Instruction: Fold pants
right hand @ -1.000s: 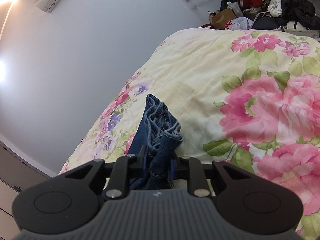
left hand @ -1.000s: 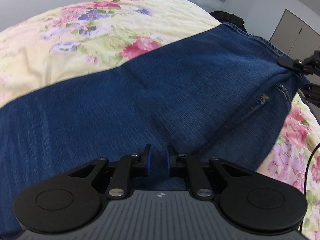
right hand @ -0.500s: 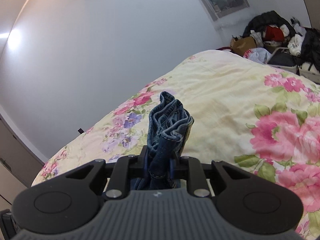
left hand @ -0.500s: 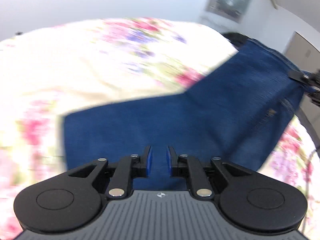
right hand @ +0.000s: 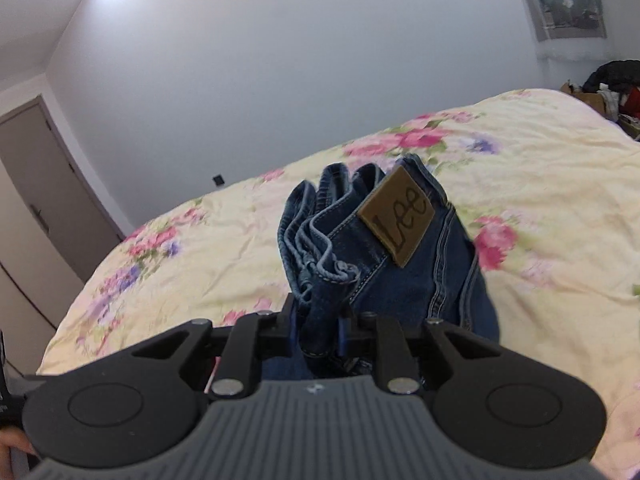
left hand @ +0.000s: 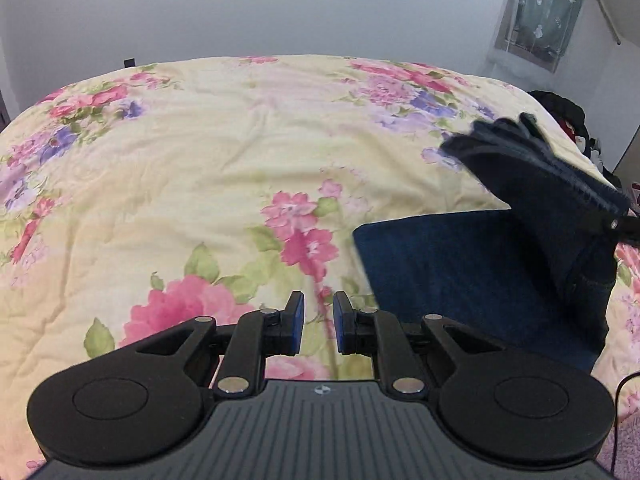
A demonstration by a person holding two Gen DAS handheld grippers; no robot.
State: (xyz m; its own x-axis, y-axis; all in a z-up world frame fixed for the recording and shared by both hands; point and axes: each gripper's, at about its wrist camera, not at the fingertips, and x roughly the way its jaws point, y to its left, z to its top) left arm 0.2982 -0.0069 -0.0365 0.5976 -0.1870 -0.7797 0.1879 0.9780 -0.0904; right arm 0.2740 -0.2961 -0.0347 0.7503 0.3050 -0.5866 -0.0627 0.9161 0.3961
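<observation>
Here the right gripper (right hand: 318, 330) was clamped on the bunched waistband of the pants (left hand: 480, 264), lifting it off the bed (left hand: 200, 160), while the left gripper (left hand: 319, 322) hovered empty, jaws apart, left of the pants' folded edge, the nearer one to it.

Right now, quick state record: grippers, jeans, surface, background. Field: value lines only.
left gripper: open, nothing between the fingers, over bare quilt
right gripper: shut on the bunched waistband, lifted off the bed
jeans: dark blue denim, lower part flat on the bed, waist end raised at right
patch: brown label reading Lee, facing the right wrist camera
quilt: cream with a floral print, covers the bed
background: clothes pile past the bed; grey door
</observation>
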